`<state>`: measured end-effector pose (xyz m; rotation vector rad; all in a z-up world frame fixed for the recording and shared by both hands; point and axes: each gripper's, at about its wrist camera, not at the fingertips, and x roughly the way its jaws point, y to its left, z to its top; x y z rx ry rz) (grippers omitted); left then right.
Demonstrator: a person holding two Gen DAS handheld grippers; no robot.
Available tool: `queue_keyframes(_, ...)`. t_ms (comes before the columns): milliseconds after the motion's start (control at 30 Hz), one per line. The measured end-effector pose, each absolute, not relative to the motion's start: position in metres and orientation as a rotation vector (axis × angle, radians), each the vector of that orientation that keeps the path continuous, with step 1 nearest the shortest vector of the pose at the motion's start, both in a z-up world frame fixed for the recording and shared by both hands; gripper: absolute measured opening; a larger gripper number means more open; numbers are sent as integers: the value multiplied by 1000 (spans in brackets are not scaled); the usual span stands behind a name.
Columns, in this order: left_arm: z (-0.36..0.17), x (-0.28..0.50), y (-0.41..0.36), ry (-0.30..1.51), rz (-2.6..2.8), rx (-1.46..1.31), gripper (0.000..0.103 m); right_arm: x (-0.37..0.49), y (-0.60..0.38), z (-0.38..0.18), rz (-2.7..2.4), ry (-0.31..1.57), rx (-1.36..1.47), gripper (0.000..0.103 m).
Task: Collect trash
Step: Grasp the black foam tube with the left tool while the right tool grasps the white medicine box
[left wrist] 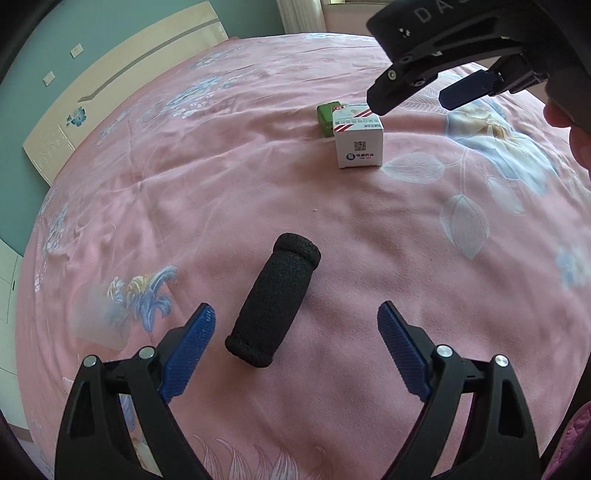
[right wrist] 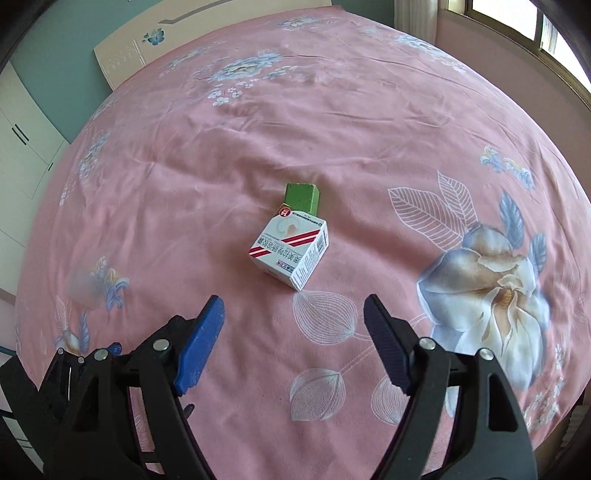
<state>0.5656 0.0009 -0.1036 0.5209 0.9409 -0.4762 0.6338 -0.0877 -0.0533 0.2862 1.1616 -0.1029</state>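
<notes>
A black foam tube (left wrist: 274, 300) lies on the pink bedspread (left wrist: 229, 177), just ahead of my open left gripper (left wrist: 295, 314), between its blue pads and not touched. A white medicine box with red stripes (left wrist: 357, 140) sits further off, with a small green box (left wrist: 328, 117) touching its far side. My right gripper (left wrist: 413, 98) hangs open above the white box in the left wrist view. In the right wrist view the right gripper (right wrist: 293, 306) is open and empty, with the white box (right wrist: 290, 251) and green box (right wrist: 302, 198) a short way ahead.
The flowered pink bedspread (right wrist: 369, 129) covers the whole bed. A cream headboard (left wrist: 110, 85) stands at the far left against a teal wall. White cabinets (right wrist: 22, 155) stand at the left and a window (right wrist: 517, 26) at the far right.
</notes>
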Motion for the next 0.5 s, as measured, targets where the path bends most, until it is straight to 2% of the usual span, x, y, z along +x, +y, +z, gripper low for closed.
queue_keyframes(400, -132, 594, -1, 976, -490, 439, 91, 696, -90, -119, -195, 1263, 453, 77)
queue_keyframes(433, -132, 594, 0, 982, -490, 415, 89, 697, -90, -121, -195, 1260, 442, 77)
queue_keyframes(500, -132, 597, 3, 999, -500, 356, 77, 699, -89, -121, -194, 1242, 406, 76)
